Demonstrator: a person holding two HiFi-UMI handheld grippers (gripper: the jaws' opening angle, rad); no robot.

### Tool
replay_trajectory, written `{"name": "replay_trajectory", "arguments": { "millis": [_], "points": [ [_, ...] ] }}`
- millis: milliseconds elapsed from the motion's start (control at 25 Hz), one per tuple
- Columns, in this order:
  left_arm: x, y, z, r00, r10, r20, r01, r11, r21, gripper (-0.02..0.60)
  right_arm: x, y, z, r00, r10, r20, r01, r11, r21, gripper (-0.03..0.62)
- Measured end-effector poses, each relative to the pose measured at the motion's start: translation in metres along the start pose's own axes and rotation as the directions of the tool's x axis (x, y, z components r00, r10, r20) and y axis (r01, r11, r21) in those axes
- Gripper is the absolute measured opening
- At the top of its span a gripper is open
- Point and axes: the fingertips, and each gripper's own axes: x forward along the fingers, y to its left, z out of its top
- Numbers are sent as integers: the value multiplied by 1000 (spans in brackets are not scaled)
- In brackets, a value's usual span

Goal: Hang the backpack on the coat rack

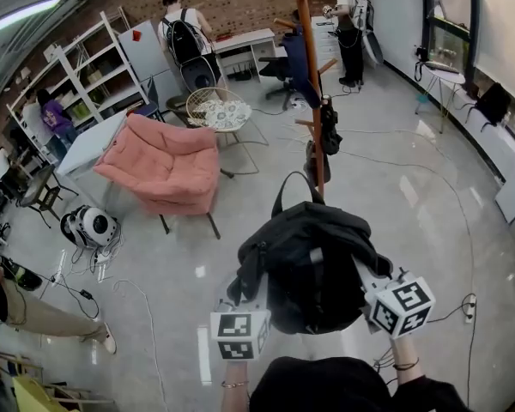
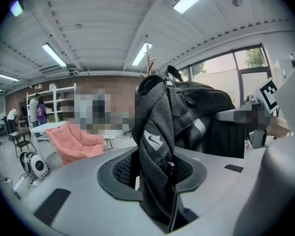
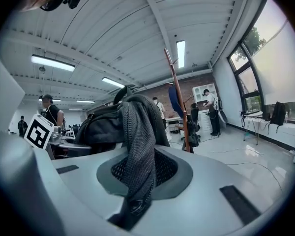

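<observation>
Currently the backpack point(image 1: 313, 273) is carried in the air between both grippers, clear of the floor.

**Grip state.**
- The left gripper point(image 2: 155, 173) is clamped on a thick fold of mesh strap point(image 2: 152, 132) at the pack's left side. Its jaws stand partly apart because the padded fabric fills the gap.
- The right gripper point(image 3: 145, 173) is pressed almost together on a thinner mesh strap point(image 3: 137, 132) at the pack's right side.

**Reason for the hold.** Gripping both sides probably shares the load and stops the pack from swinging. It also leaves the carry loop point(image 1: 293, 191) free for a peg.

**Orientation.** The long axis runs straight ahead of the grippers. The top and carry loop lead, and the base lies nearest the person.

**Surroundings.**
- The coat rack point(image 1: 311, 84) stands ahead of both grippers, beyond the loop and well apart from the pack.
- The rack already bears a blue garment point(image 1: 296, 58) and a dark bag point(image 1: 329, 131).
- One peg point(image 1: 328, 63) appears bare.
- A pink armchair point(image 1: 163, 166) sits ahead and to the left of the left gripper.
</observation>
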Motion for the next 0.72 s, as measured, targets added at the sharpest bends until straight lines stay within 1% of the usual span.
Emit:
{"name": "replay_trajectory", "arguments": {
  "millis": [280, 480, 720],
  "points": [
    [13, 20, -7, 999, 43, -28, -44, 998, -39, 146, 34, 0, -1, 999, 43, -22, -43, 999, 4, 41],
    [31, 38, -10, 998, 44, -43, -47, 998, -51, 146, 61, -2, -4, 998, 45, -36, -45, 999, 13, 41],
    [66, 72, -10, 998, 25, -62, -29, 998, -60, 146, 107, -4, -3, 998, 24, -53, -23, 1000, 20, 41]
  ]
}}
